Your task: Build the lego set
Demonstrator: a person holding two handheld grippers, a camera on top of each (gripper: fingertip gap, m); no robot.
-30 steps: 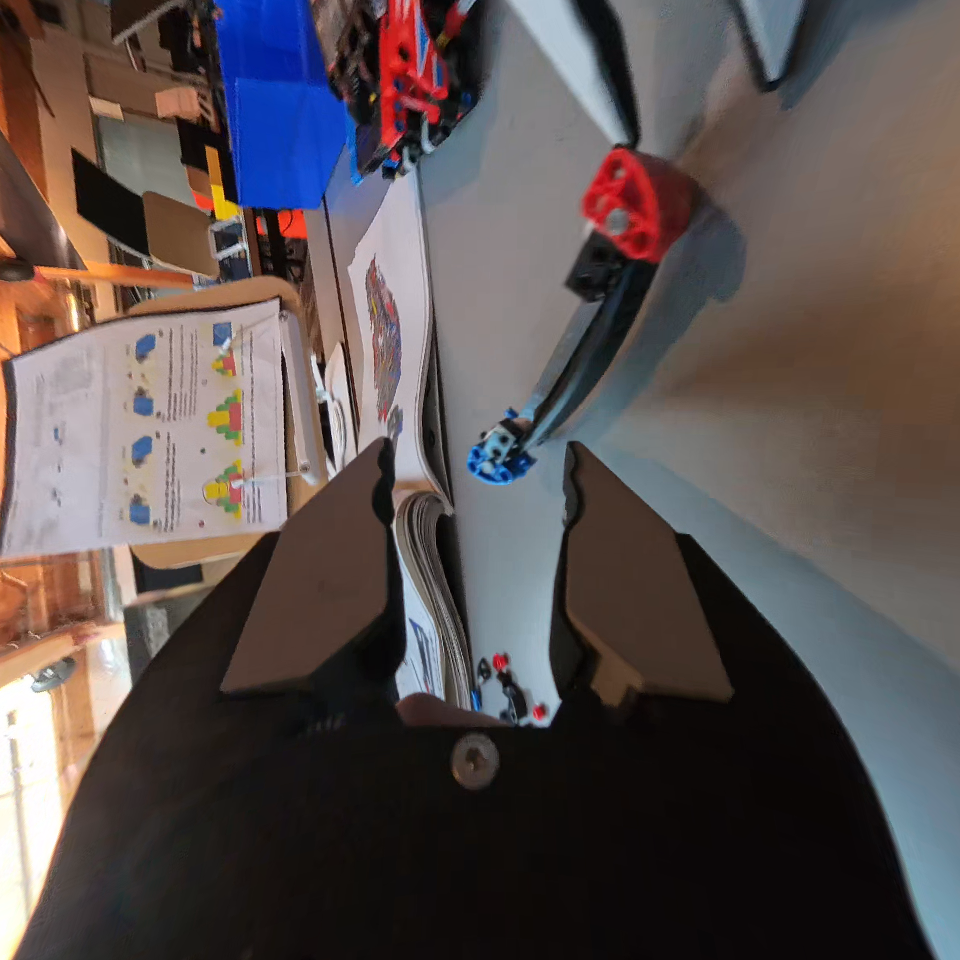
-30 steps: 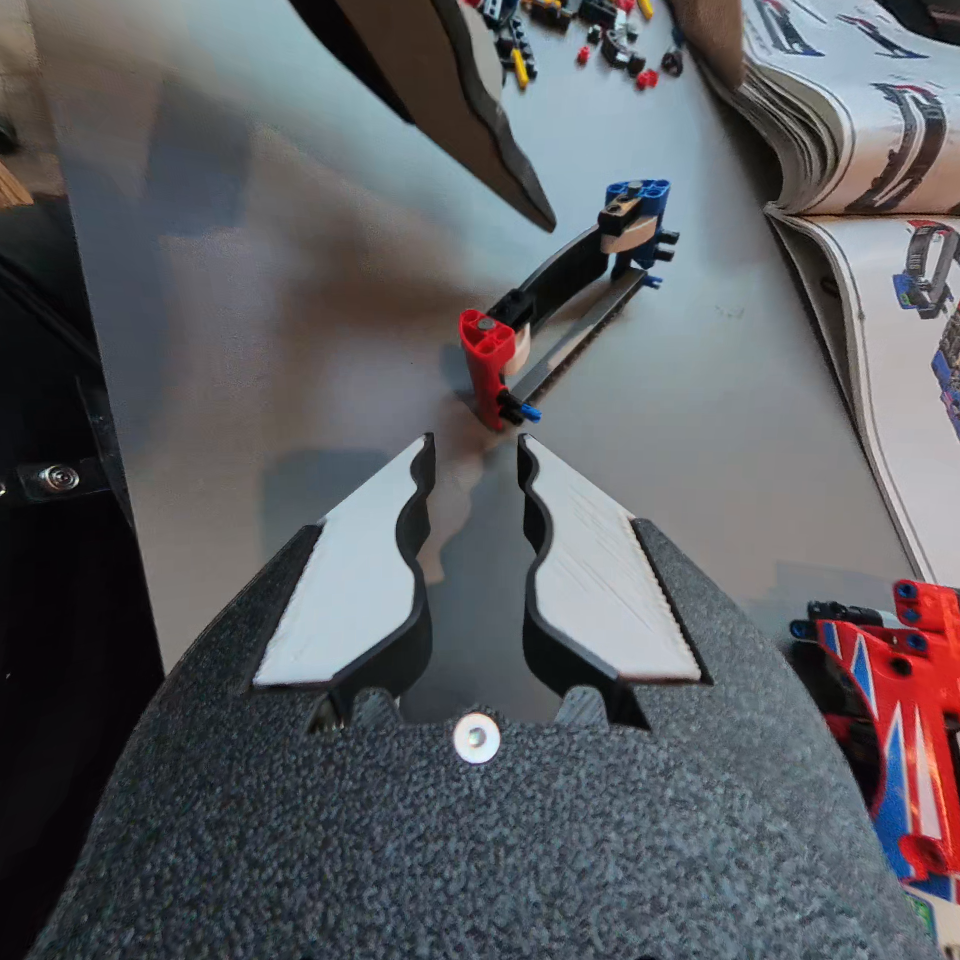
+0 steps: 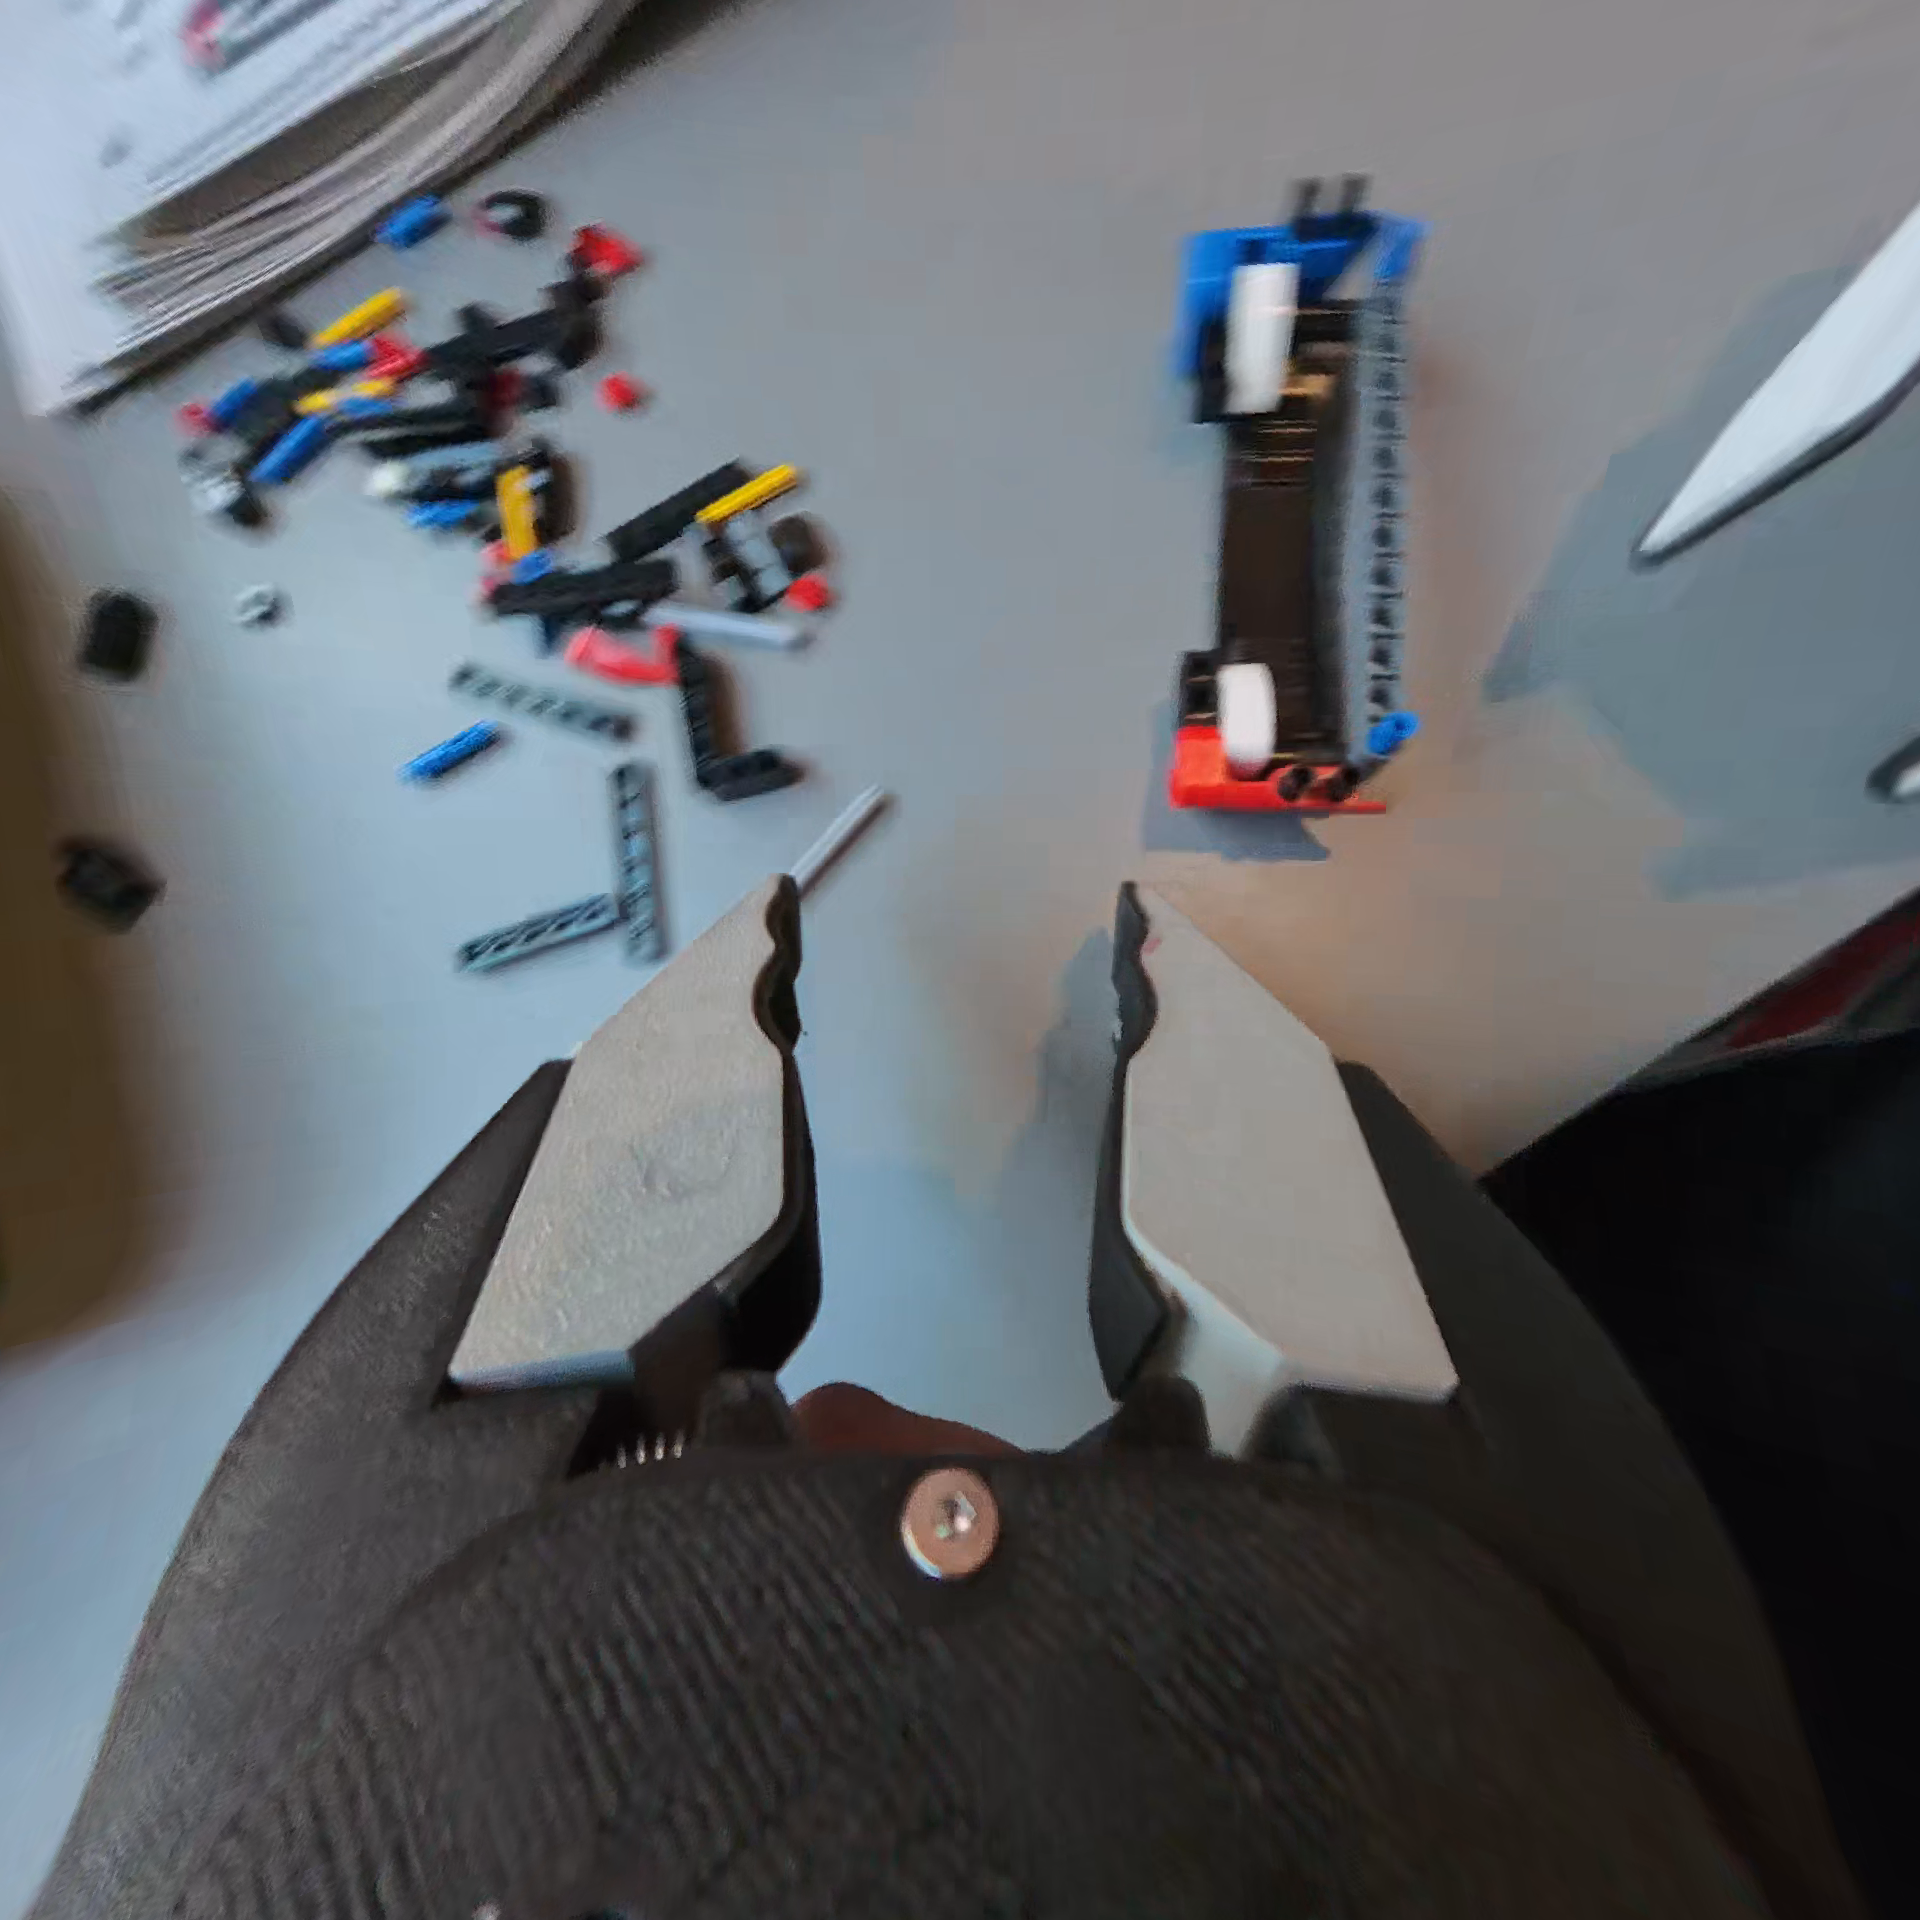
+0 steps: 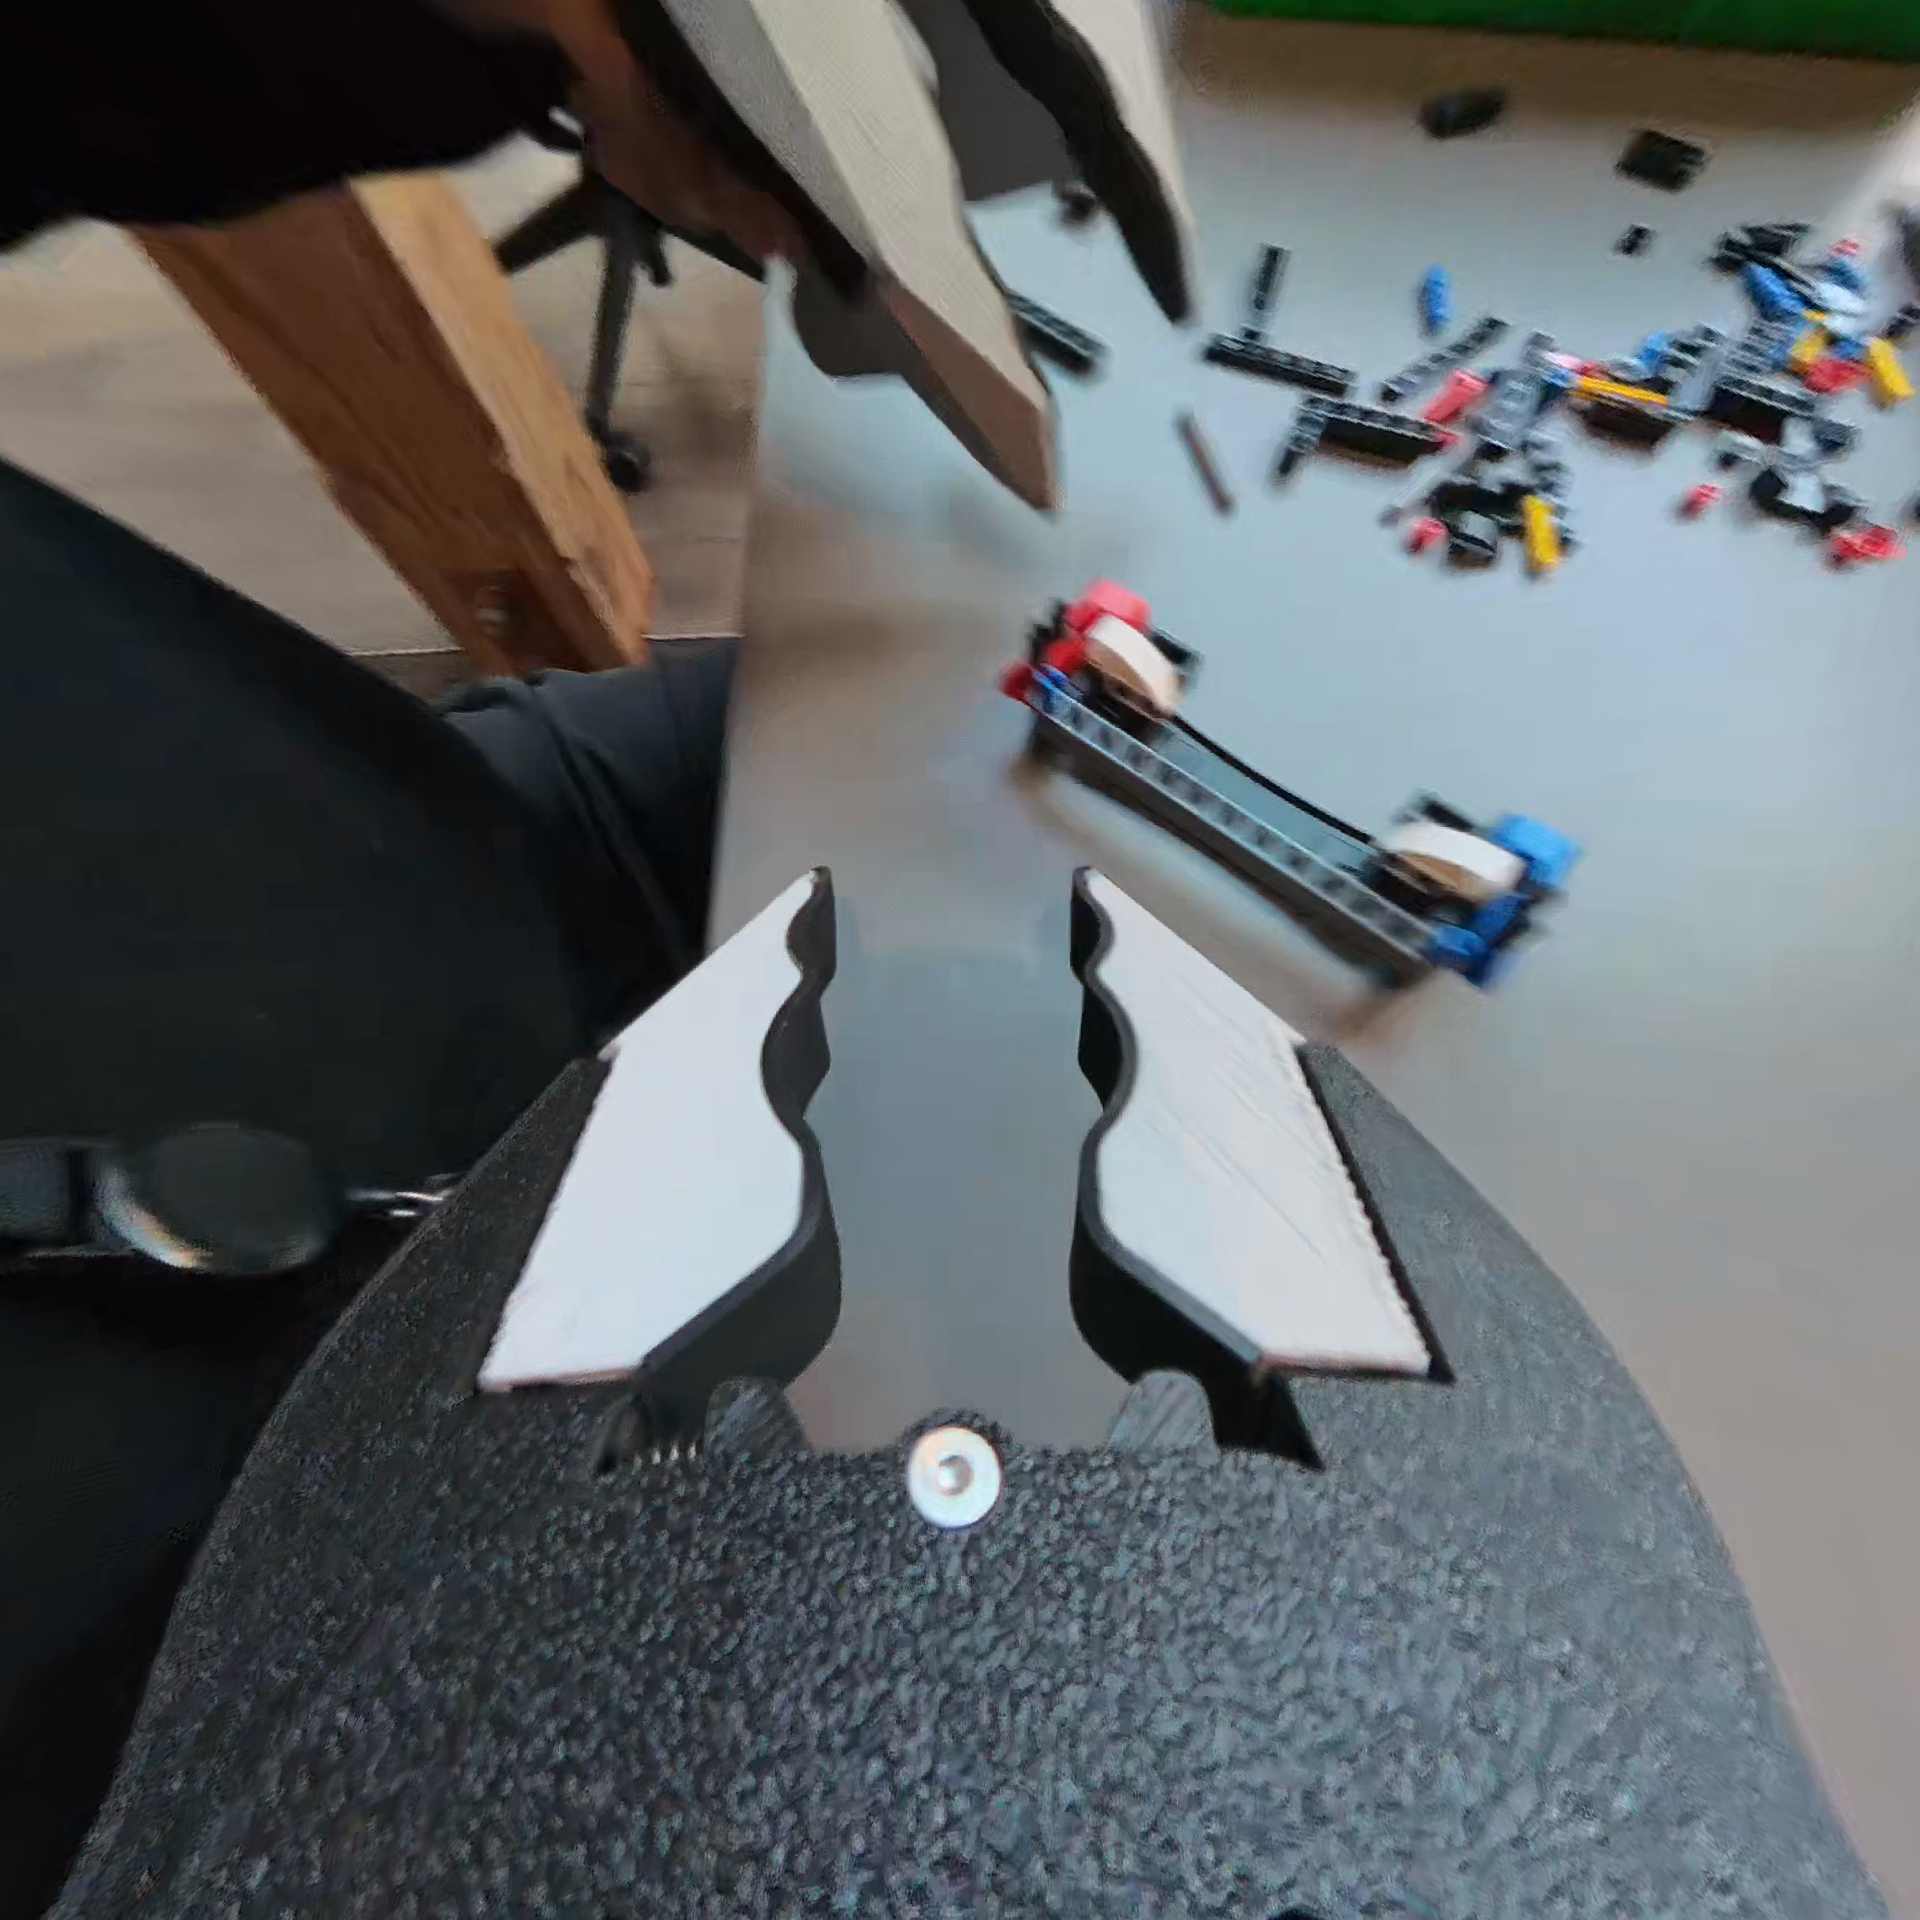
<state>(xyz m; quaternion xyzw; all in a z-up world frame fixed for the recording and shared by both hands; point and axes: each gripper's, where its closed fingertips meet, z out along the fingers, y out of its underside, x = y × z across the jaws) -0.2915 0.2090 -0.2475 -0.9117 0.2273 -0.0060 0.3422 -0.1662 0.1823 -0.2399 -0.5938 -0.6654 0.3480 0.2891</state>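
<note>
Textured black gripper (image 4: pixel 951 883), pale wavy-edged fingers (image 4: pixel 665 1132)

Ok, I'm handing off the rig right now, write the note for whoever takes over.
Left gripper: jaws open, empty, above the table.
Right gripper: jaws open, empty.
Subassembly, a long black beam with red and blue ends, lies free on the table between both grippers.
Loose parts lie scattered beside the manual.
Done: that one subassembly.
Left: pick the next part, keep building.

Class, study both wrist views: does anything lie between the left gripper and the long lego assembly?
Nothing visible does. The left gripper is open over bare table, the lego assembly ahead; the loose pieces lie off to its left.
</note>
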